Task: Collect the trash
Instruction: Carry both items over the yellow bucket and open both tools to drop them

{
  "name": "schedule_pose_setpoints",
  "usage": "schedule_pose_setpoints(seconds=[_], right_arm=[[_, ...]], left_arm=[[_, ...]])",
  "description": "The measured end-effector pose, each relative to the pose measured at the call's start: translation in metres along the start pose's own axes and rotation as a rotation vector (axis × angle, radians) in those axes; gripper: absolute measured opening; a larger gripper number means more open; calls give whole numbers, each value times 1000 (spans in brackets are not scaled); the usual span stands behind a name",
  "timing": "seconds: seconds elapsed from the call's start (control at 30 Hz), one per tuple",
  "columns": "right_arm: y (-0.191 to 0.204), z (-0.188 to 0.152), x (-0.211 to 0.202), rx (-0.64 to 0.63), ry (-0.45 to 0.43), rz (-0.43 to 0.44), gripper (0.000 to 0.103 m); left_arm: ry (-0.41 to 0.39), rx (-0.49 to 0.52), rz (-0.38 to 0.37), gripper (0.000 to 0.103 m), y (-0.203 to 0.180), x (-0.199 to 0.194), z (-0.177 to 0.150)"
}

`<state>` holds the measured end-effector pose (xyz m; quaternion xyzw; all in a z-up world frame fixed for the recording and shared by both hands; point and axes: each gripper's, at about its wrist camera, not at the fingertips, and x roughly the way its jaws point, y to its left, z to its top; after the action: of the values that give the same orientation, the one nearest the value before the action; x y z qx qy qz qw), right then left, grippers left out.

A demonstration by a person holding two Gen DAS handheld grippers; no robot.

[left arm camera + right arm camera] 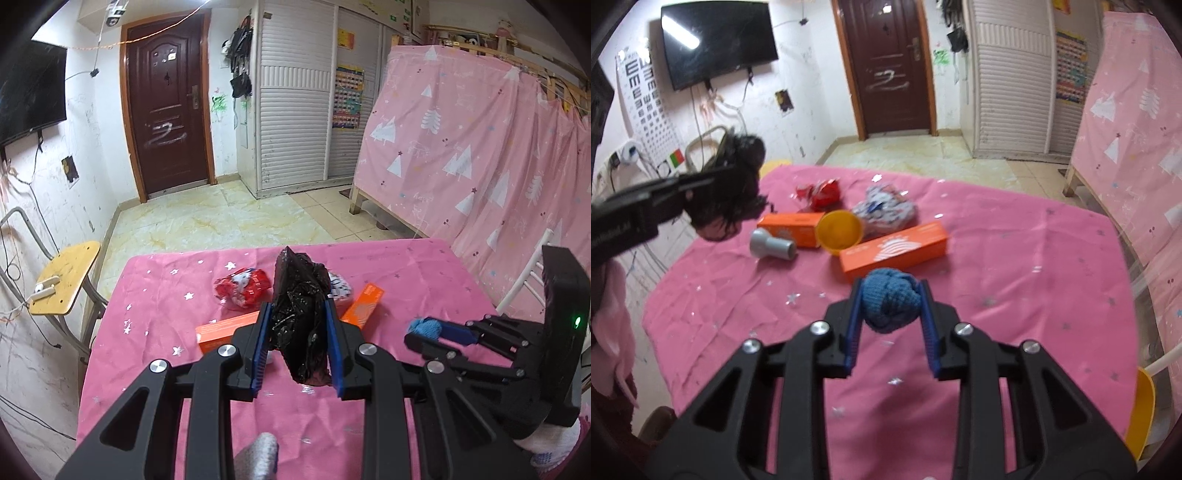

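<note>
My left gripper [297, 317] is shut on a crumpled black plastic bag [299, 317] and holds it above the pink table [184, 369]; the bag also shows in the right wrist view [733, 188]. My right gripper [891, 295] is shut on a blue knitted ball [890, 301], also seen at the right of the left wrist view [424, 326]. On the table lie two orange boxes [894, 251] [792, 225], a red wrapper [822, 192], a patterned white bag [886, 210], a yellow cup [840, 230] and a grey tube [772, 245].
A yellow chair [62, 280] stands left of the table. A pink curtained bed frame [461, 155] is on the right. A brown door [166, 110] and white wardrobe [295, 110] stand at the back, with tiled floor [221, 221] between.
</note>
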<state>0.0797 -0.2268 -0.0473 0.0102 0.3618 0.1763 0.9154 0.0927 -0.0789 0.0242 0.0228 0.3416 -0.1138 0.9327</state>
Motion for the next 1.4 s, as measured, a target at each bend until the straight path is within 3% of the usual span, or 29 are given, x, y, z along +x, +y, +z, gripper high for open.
schedule_pose_setpoints(seconds=[0.63,1.27,1.4], right_arm=[[-137,-44,-99,258,-180,-134,28],[-233,-93,-123,418,-175,-261,28],[-245,-101,-127,453,-174,-245,30]], left_arm=[[4,180,-126,20,-144,1,7],[106,291,-276,20,-264,42,-2],[139,286,-362,20,-285,50,-5]])
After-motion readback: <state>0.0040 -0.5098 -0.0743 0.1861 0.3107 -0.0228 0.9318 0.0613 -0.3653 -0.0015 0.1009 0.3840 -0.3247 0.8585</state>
